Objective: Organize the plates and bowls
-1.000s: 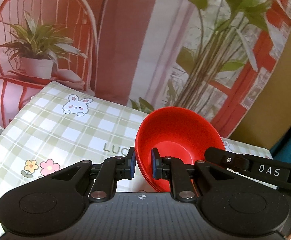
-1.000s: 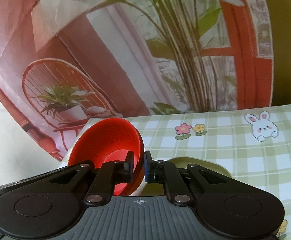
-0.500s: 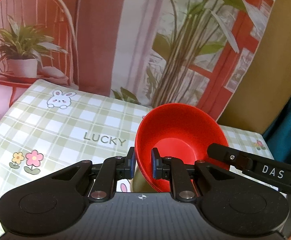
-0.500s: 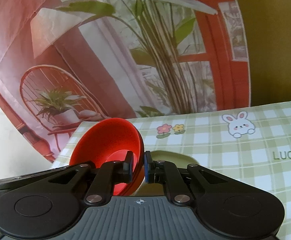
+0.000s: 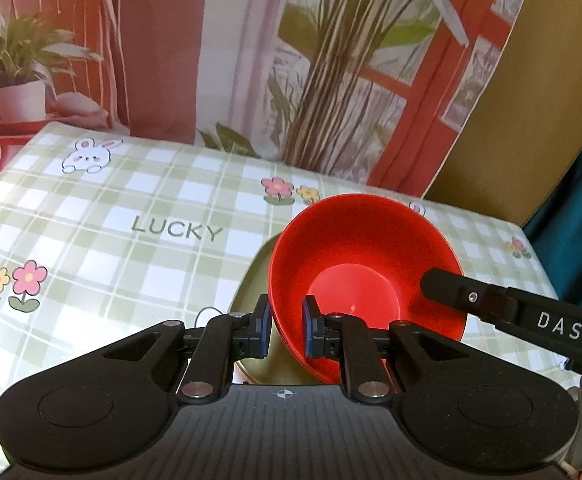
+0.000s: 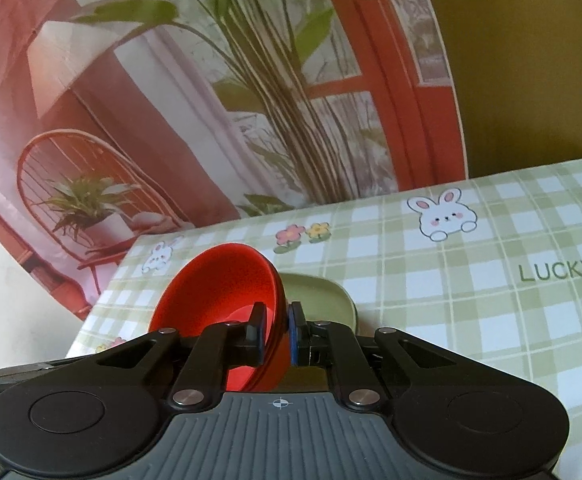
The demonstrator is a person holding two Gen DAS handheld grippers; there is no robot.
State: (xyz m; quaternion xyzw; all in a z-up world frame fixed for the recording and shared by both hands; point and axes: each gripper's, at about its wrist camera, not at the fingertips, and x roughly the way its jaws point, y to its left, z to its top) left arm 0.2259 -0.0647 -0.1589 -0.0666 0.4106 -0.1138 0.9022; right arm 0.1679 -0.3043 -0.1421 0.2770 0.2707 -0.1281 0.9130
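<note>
Two grippers have hold of one glossy red plastic bowl (image 5: 365,264) from opposite sides of its rim. Your left gripper (image 5: 285,330) has its jaws nearly closed on the rim at the bowl's left edge in the left wrist view, one blue-faced pad outside the wall and one inside, so the bowl fills the lower centre of that frame, tipped with its hollow towards the camera. Your right gripper (image 6: 277,332) has its jaws drawn almost together on the rim at the bowl's right edge in the right wrist view, the wall pinched between the pads, and the bowl sits lower left of centre there. In the left wrist view your right gripper reaches in from the right edge as a black bar lettered DAS.

Just behind and beneath the bowl you can see a pale olive-green shallow dish (image 6: 323,296) lying on the tabletop; from the left it shows as a curved olive edge beside the bowl's left flank. Whether the bowl touches the dish, you cannot tell from either view.

Under both lies a green-and-white checked tablecloth (image 5: 103,240) printed with rabbits, flowers and the word LUCKY. Across the upper part of both frames hangs a printed fabric backdrop (image 6: 171,80) showing a red chair, potted plants and a red window frame.
</note>
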